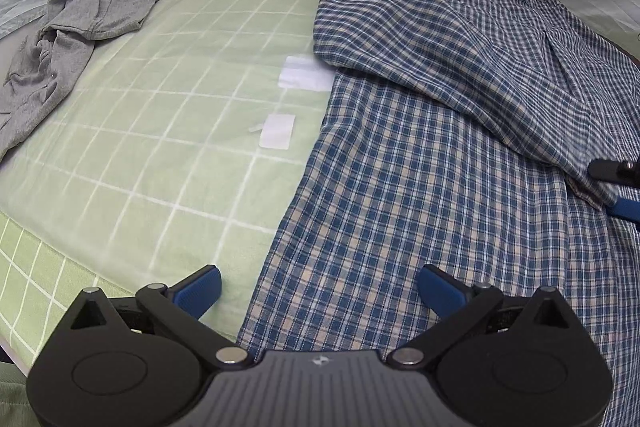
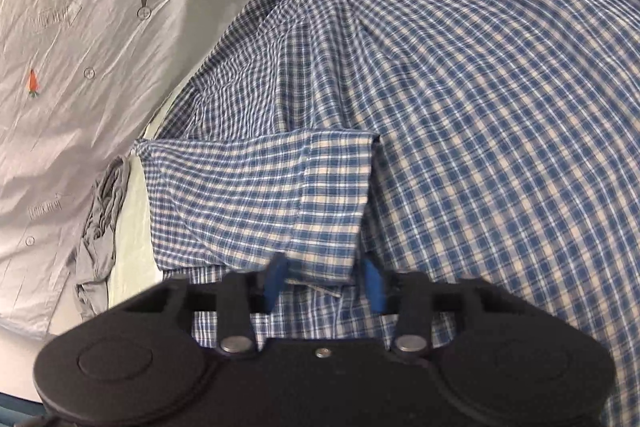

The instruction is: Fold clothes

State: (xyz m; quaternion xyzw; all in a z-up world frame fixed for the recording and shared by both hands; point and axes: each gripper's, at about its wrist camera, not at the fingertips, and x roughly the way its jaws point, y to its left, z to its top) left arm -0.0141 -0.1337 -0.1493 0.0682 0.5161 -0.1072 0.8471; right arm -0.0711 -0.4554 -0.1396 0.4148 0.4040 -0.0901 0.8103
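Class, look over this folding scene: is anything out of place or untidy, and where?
Yes. The grey garment lies crumpled in a heap at the far left edge of the green grid mat, unfolded, while the plaid shirt is spread out with a sleeve folded across it.

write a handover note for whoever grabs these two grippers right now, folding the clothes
Left gripper: open, holding nothing, hovering over the left edge of the blue plaid shirt.
Right gripper: fingers either side of the sleeve cuff, not fully shut; grip is unclear.
Layout: the plaid shirt is spread on the green grid mat, one sleeve folded across its body. A crumpled grey garment lies at the mat's far left edge, on the carrot-print sheet.
Done: sleeve brought in over the shirt.
Left: finish folding the plaid shirt, then fold the grey garment, which looks untouched.
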